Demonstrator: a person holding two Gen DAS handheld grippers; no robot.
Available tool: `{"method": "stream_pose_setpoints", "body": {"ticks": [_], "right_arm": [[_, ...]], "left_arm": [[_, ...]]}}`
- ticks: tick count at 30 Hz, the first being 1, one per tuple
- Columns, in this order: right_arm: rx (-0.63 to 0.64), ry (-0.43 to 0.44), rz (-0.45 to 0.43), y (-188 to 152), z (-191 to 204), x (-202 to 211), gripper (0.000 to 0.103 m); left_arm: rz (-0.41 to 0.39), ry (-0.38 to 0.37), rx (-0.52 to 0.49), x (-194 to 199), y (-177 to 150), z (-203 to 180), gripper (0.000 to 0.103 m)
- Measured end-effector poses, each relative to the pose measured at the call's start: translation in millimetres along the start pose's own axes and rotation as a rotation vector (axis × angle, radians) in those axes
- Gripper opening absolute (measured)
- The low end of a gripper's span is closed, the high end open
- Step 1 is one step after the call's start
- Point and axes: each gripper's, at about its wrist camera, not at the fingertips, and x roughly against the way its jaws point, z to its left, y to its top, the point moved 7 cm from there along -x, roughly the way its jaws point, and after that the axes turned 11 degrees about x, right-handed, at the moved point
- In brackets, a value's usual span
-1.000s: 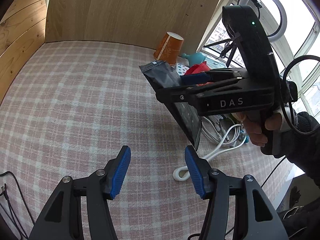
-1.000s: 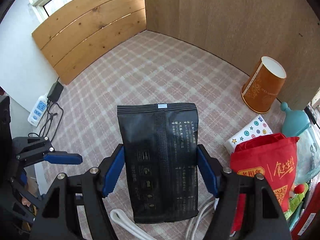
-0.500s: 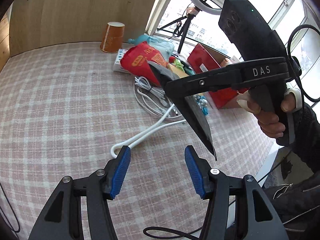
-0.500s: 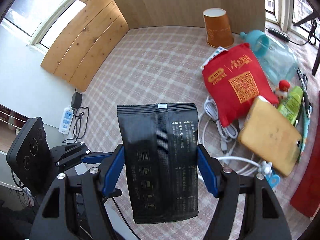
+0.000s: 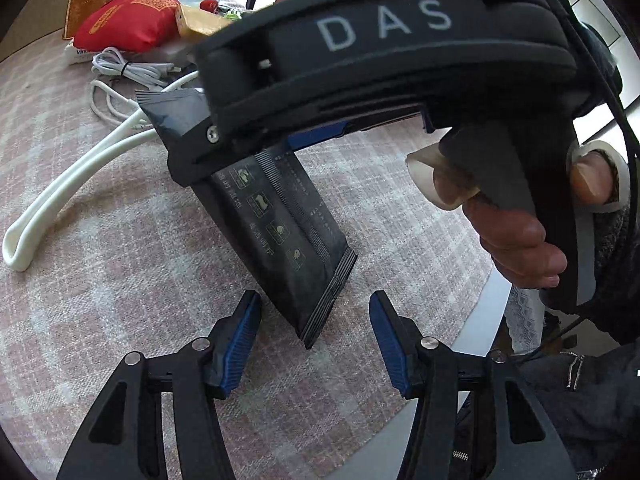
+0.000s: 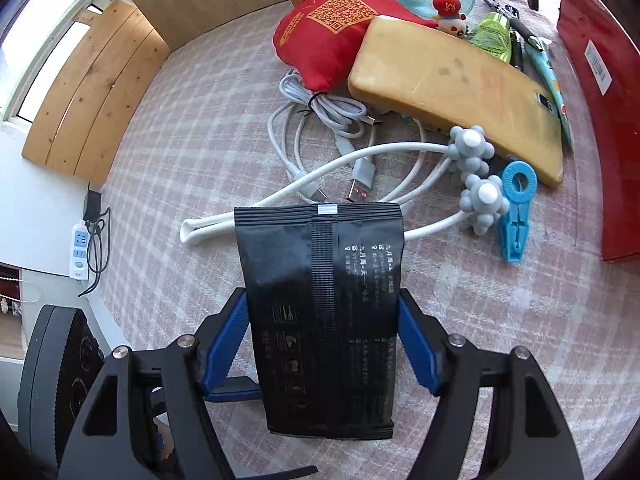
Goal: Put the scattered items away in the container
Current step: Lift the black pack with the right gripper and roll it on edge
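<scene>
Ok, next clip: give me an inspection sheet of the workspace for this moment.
Surface: pink plaid tablecloth.
Job's things: black foil packet, held above the cloth; red box at the right edge.
Clutter: red cloth pouch, yellow phone case, blue plastic clip, white massager.
Grippers: right gripper shut on the packet; left gripper open, empty.
Cables: white USB cables; power strip beyond the table.
Surroundings: wooden panels.

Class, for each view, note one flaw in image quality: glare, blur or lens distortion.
Left wrist view: the window at top is blown out white, and the close right gripper body looks soft. Right wrist view: fisheye bends the red box edge, and the black packet shows sheen.
</scene>
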Motion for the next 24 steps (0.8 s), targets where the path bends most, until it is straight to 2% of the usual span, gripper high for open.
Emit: {"method": "stream_pose_setpoints", "body": {"ticks": [5,6,7,9,12,16,24], "right_arm": [[-0.076,-0.036,-0.154,-25.1,-9.7,39.5,0.068],[-0.091,-0.034,-0.163,-30.9,-11.5,41.4,0.06],[-0.104,-0.033,-0.168,-36.3,-13.0,42.3,0.038],[-0.111,-0.031,-0.132,-43.4,-13.5,30.9,0.013],[-0.131,-0.055,-0.123,-48.7,-21.0,17.9,0.011],[-0.162,-0.013,-0.142,-49.9,-26.9,22.3,0.011],[-0.242,0.067,-0.18,-56.0,-38.6,38.8,0.012]], "left_arm": [[0.002,0.006,-0.011,3.6,0.3,2.4,0.054],[0.004,0.007,-0.016,3.5,0.8,2.0,0.054],[0.006,0.007,-0.021,3.4,1.0,1.1,0.054],[0.011,0.003,-0.03,3.7,0.5,-1.3,0.054],[0.019,-0.001,-0.046,4.0,-0.4,-4.2,0.054],[0.022,-0.022,-0.07,6.0,0.4,-13.1,0.054],[-0.03,-0.06,-0.226,22.1,15.9,-68.9,0.054]]}}
